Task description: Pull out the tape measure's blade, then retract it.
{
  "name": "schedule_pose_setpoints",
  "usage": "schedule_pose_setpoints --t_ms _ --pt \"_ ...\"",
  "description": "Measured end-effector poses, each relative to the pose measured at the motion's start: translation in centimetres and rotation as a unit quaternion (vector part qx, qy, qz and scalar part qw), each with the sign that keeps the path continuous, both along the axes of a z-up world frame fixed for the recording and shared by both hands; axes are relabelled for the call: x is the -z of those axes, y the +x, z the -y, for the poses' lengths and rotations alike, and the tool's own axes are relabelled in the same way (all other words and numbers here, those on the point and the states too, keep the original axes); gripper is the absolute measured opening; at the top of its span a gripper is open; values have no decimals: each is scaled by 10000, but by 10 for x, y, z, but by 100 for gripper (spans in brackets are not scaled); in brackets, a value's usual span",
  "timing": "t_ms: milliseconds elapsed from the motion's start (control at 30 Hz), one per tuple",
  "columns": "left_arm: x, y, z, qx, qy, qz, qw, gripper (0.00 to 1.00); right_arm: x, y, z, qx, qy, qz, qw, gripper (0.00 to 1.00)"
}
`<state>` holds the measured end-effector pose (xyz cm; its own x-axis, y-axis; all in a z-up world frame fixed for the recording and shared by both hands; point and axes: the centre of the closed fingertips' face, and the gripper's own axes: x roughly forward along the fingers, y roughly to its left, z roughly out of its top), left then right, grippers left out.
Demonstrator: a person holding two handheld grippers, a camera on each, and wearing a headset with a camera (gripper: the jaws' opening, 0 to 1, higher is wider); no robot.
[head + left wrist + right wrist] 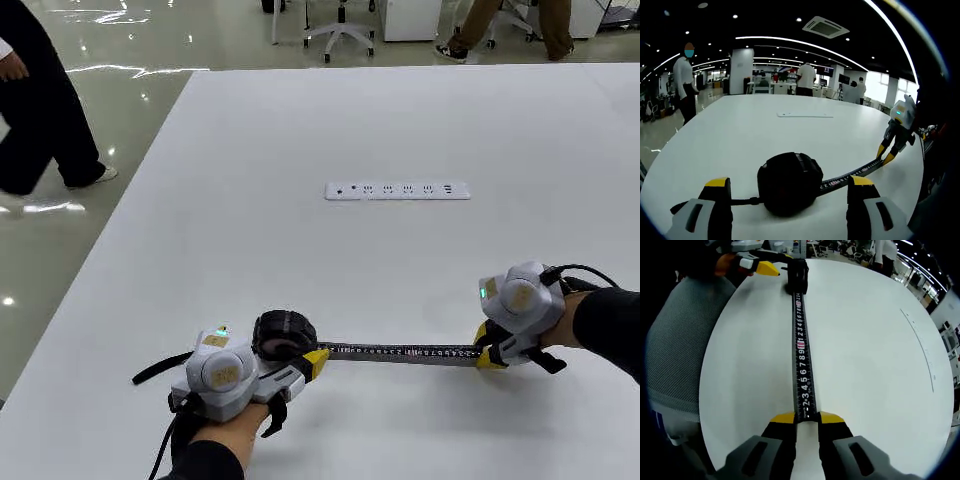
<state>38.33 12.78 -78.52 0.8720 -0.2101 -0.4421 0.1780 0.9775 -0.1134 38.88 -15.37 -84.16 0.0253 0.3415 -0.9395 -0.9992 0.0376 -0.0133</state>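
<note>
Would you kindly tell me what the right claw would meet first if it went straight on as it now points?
Most likely the tape measure's black case, at the far end of the blade the right claw grips; the left claw sits beside it.

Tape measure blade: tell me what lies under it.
Bare white table lies under the extended blade. Its tip is hidden between the shut jaws of the right gripper; the other end disappears into the black case.
</note>
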Motion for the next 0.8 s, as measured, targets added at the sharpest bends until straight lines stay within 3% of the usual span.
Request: schedule_pose_setpoints --t_ms 200,467,600,800 --pt "5 6 8 16 34 -65 10000 84 0 1 1 108 -106 -80 9999 11" --pt "16 15 14 -163 -213 -451 9986 72 2 2 1 303 -152 -112 9994 11" --pt "19 21 5 -508 -102 -619 9967 67 1 2 1 341 -195 -122 9992 11" --pt "23 20 5 -517 86 -723 9960 64 2 2 1 393 -218 -128 9989 11"
